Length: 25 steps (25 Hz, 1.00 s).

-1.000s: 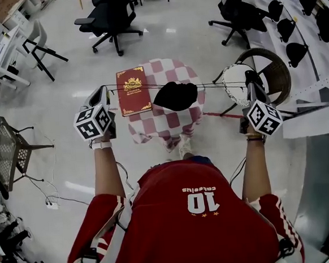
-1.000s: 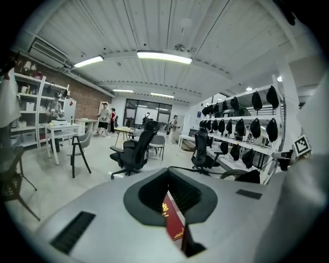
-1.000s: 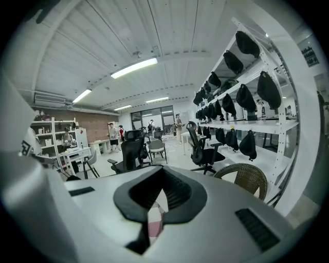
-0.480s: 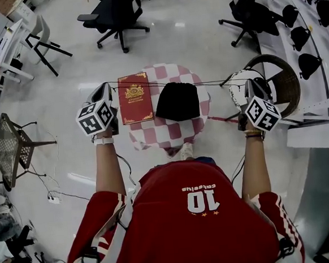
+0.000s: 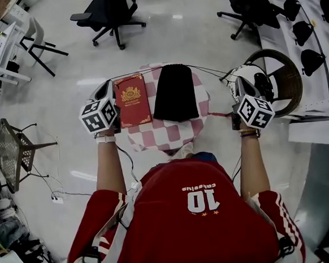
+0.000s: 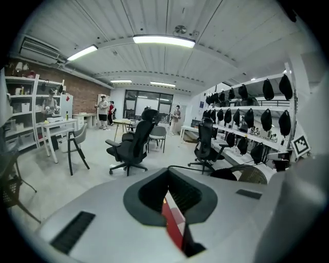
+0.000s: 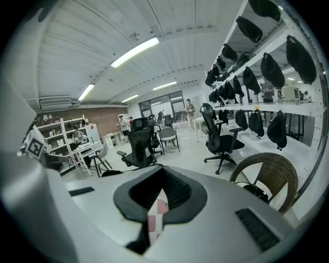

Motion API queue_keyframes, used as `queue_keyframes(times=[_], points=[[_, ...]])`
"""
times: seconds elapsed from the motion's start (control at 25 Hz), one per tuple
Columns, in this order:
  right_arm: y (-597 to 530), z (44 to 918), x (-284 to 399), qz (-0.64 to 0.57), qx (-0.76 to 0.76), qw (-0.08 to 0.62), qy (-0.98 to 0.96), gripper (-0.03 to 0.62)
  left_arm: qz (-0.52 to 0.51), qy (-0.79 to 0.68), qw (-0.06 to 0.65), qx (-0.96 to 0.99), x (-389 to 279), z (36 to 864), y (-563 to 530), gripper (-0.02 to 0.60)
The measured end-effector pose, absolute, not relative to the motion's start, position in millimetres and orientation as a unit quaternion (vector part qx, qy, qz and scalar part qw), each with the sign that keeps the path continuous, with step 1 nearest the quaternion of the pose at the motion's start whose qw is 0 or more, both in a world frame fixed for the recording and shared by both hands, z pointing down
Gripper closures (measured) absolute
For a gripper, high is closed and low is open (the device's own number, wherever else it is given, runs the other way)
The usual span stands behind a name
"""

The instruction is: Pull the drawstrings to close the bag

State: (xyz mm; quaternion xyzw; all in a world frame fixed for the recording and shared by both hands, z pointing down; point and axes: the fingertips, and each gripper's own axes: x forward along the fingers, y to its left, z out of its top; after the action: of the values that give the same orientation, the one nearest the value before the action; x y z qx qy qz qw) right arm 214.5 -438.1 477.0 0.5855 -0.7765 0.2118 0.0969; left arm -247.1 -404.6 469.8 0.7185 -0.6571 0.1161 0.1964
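I pinch the drawstrings (image 5: 208,69) in left hand-held gripper (image 5: 106,88) and right hand-held gripper (image 5: 235,83); uneven pulls may drag the bag (image 5: 175,93) off.

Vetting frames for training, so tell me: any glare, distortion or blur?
Head view: sharp, glare patches on the floor, edges bent. Left gripper view: fisheye, black corners, lamp blown out. Right gripper view: the same, lamp bright.

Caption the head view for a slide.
Left gripper and right gripper pinch the black bag's drawstrings over a checkered table, red book alongside.
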Motion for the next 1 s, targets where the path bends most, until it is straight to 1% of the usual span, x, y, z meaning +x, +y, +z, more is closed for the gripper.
queue_keyframes(times=[0.36, 0.56, 0.76, 1.0], points=[[-385, 534, 156, 0.250, 0.514, 0.168, -0.803, 0.580, 0.166, -0.601, 0.253, 0.740, -204, 538, -358, 0.572], [-347, 560, 134, 0.264, 0.488, 0.195, -0.809, 0.580, 0.186, -0.581, 0.276, 0.743, -191, 570, -319, 0.572], [-316, 570, 114, 0.273, 0.472, 0.199, -0.815, 0.580, 0.186, -0.586, 0.285, 0.736, -201, 577, -289, 0.572], [-301, 562, 76, 0.262, 0.445, 0.193, -0.835, 0.580, 0.164, -0.618, 0.282, 0.715, -234, 563, -266, 0.572]])
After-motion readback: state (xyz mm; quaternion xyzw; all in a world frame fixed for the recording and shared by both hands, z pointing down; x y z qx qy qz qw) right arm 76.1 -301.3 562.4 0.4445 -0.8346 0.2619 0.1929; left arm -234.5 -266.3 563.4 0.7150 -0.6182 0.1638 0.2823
